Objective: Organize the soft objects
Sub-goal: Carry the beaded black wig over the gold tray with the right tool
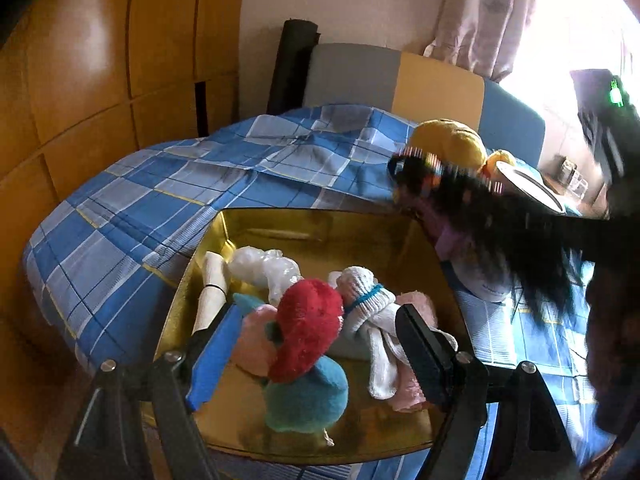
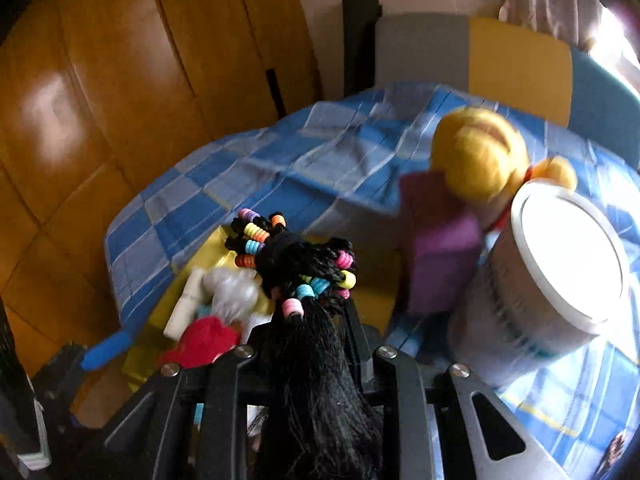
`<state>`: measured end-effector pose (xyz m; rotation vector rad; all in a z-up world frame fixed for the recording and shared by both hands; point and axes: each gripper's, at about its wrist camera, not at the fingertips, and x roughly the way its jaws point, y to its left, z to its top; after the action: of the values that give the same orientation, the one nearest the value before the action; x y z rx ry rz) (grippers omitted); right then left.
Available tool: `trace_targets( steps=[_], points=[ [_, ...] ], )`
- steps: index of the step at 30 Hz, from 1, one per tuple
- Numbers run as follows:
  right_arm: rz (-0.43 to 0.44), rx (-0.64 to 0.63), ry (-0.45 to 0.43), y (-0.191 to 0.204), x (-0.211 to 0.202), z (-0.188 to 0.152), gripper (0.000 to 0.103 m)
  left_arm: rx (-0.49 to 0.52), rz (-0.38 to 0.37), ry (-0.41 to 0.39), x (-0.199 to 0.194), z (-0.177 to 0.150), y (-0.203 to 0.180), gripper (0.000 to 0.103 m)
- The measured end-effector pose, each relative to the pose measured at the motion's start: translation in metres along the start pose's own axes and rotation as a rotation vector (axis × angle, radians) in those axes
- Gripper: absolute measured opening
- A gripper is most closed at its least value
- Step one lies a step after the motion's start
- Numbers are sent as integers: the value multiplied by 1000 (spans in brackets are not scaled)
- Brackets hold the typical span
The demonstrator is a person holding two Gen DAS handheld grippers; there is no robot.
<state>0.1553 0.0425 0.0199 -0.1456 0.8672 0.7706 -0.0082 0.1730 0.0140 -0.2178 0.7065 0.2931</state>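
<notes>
A gold tray (image 1: 320, 436) lies on the blue checked bed and holds several soft things: a red and teal plush (image 1: 308, 336), white socks (image 1: 368, 300), a pink cloth, a clear plastic bag (image 1: 264, 266) and a rolled cream cloth. My left gripper (image 1: 316, 352) is open over the tray, its fingers either side of the red plush, not touching it. My right gripper (image 2: 310, 320) is shut on a black hair bundle with coloured beads (image 2: 296, 264), held above the tray's right side; it shows blurred in the left wrist view (image 1: 480, 216).
A yellow plush (image 2: 476, 152), a purple block (image 2: 440, 244) and a white lidded tub (image 2: 560, 256) stand on the bed right of the tray. A wooden wardrobe (image 1: 100, 80) is at the left. A headboard and curtain are behind.
</notes>
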Motion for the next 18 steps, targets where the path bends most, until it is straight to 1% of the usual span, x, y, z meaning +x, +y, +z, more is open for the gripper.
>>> trace_targets(
  steps=[4,9,11,14,17,18],
  points=[
    [24,10,36,10,13,-15,23,-17,16,-4,-2,0,9,80],
    [16,105,50,2,23,-21,23,-44,62,-2,-2,-3,25,80],
    [-1,125,65,1,30,-21,23,-64,78,-2,-1,-4,33,80],
    [-18,137,95,2,47,-20,23,-85,80,6,0,-4,40,80],
    [-55,115,124,5,62,-20,24,-73,76,-3,-3,-3,39,80],
    [-54,109,128,5,66,-21,26,-66,74,-6,-4,-3,38,81]
  ],
)
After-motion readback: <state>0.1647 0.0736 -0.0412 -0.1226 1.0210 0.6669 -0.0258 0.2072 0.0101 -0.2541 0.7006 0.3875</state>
